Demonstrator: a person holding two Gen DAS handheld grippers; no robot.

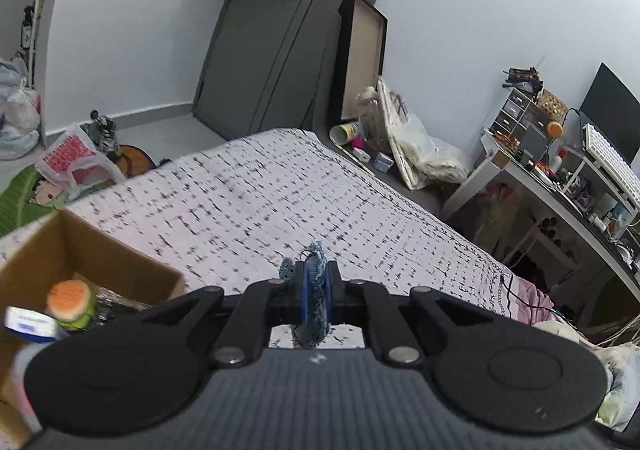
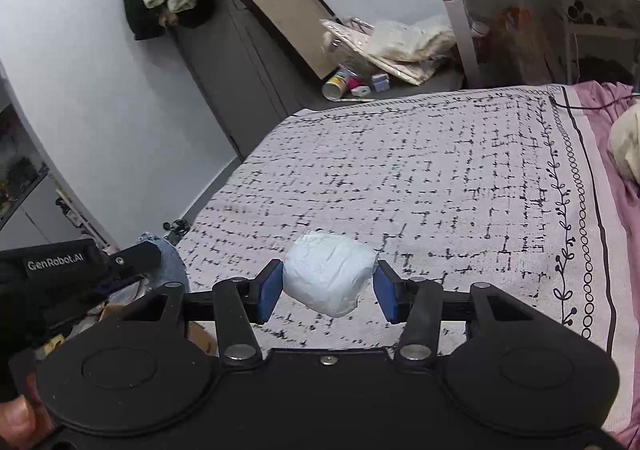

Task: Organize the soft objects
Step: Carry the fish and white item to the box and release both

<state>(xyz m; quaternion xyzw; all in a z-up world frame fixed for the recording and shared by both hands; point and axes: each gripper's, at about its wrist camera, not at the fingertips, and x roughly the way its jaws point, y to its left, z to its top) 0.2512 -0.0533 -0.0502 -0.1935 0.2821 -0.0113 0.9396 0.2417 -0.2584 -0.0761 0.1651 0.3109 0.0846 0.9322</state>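
Over bed, left tongs (image 1: 314, 290) pinching denim scrap (image 1: 313, 298) upright

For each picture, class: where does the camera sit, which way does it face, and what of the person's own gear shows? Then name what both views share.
Left wrist: behind the left tool, facing across the bed toward the door; tool clamps a blue cloth.
Right wrist: behind the right tool, facing the bed; pads bracket a white bundle; left tool at the left edge.
Shared: patterned bedspread, grey door.
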